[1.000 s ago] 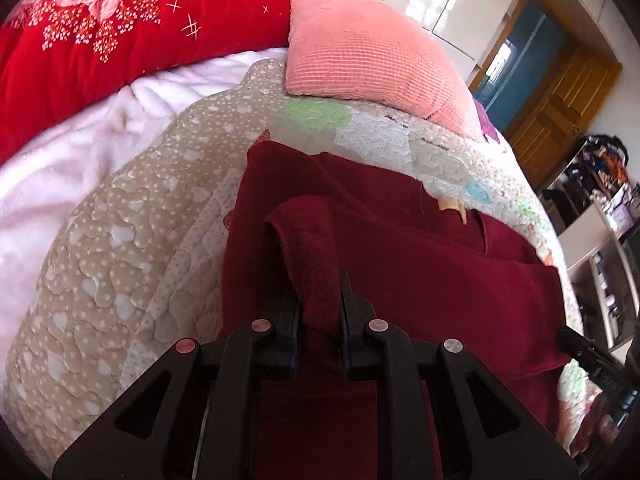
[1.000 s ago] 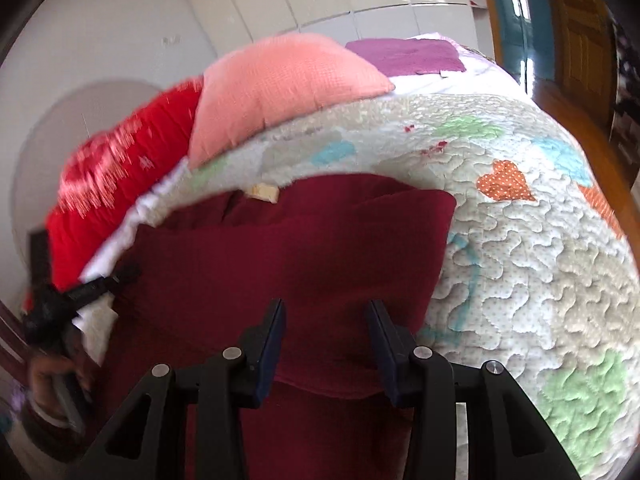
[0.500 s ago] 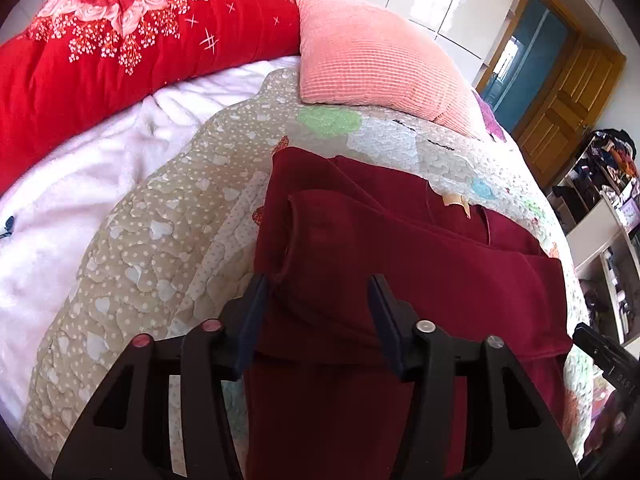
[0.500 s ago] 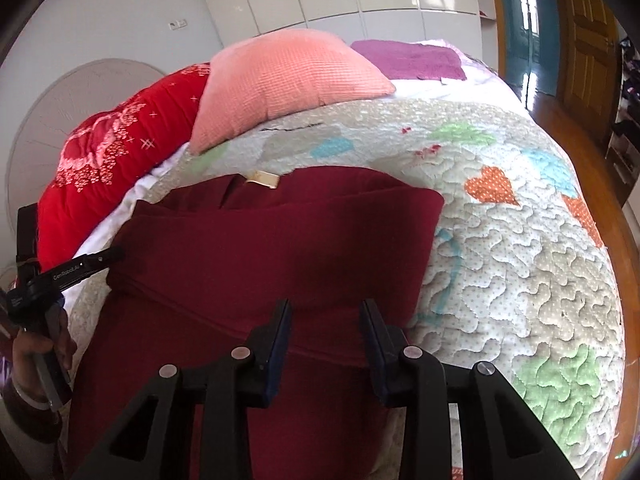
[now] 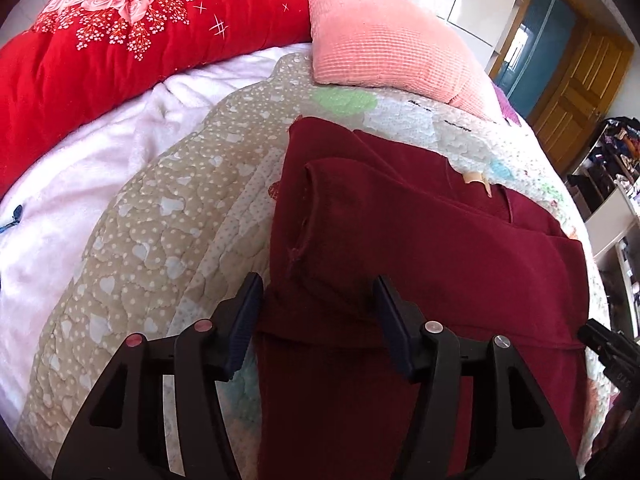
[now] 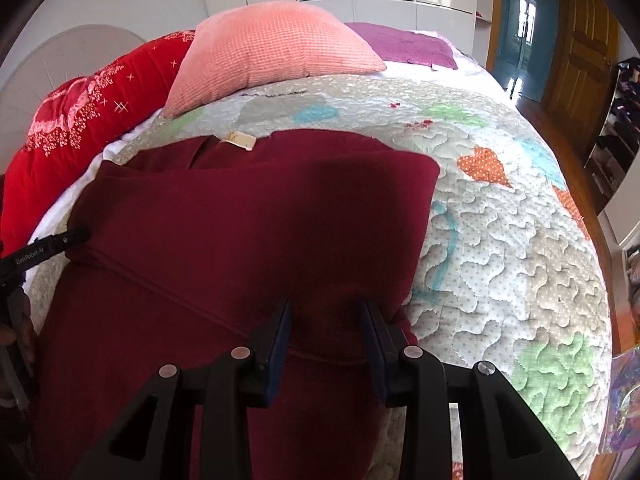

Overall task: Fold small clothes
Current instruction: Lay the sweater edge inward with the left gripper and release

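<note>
A dark red garment [image 5: 420, 248] lies flat on the quilted bedspread [image 5: 160, 216], with a folded band laid across it and a tan neck label [image 5: 476, 178] at the far edge. My left gripper [image 5: 318, 308] is open and empty, jaws wide apart over the garment's left fold edge. In the right wrist view the same garment [image 6: 248, 232] fills the middle, its label [image 6: 240, 140] at the far side. My right gripper [image 6: 325, 326] is open and empty above the garment's near right part. The left gripper's tip [image 6: 52, 246] shows at the left edge.
A pink pillow [image 5: 384, 40] and a red floral duvet [image 5: 120, 32] lie at the head of the bed. A white fleece blanket [image 5: 80, 168] lies left of the quilt. A purple cloth [image 6: 404, 44] lies beyond the pillow. Wooden doors [image 6: 580, 52] and shelves stand at the right.
My left gripper has let go of the red fold it pinched, opened wide and drawn back. The fold now lies flat. My right gripper stayed open and backed off slightly.
</note>
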{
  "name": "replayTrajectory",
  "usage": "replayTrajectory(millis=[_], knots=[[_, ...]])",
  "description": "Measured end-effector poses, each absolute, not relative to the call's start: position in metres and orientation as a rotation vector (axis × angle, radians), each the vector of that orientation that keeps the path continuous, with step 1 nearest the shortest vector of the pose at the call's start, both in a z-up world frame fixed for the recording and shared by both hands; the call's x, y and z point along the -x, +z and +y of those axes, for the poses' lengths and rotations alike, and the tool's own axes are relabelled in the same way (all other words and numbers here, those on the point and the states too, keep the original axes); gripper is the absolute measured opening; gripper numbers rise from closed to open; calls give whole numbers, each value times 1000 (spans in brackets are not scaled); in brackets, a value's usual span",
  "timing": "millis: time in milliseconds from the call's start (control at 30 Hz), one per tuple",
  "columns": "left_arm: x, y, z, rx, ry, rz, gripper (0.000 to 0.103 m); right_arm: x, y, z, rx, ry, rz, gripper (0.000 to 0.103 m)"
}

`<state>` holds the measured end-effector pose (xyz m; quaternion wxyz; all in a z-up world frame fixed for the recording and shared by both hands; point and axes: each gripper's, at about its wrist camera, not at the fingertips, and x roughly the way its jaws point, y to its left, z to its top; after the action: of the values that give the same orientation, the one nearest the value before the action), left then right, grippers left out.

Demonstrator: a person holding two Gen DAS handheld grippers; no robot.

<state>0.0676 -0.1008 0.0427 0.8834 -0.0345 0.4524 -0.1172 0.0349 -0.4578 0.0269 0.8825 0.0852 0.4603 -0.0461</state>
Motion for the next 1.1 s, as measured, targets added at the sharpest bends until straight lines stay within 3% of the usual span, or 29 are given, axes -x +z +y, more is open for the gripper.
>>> replayTrajectory(millis=[467, 767, 1100], knots=[[-31, 44, -85, 10, -214, 967, 57, -31, 23, -458, -229, -109, 977, 34], [6, 53, -76, -27, -224, 942, 57, 24, 44, -446, -250, -82, 949, 38], [32, 51, -72, -21, -251, 967, 57, 66, 17, -450, -339, -108, 995, 43]])
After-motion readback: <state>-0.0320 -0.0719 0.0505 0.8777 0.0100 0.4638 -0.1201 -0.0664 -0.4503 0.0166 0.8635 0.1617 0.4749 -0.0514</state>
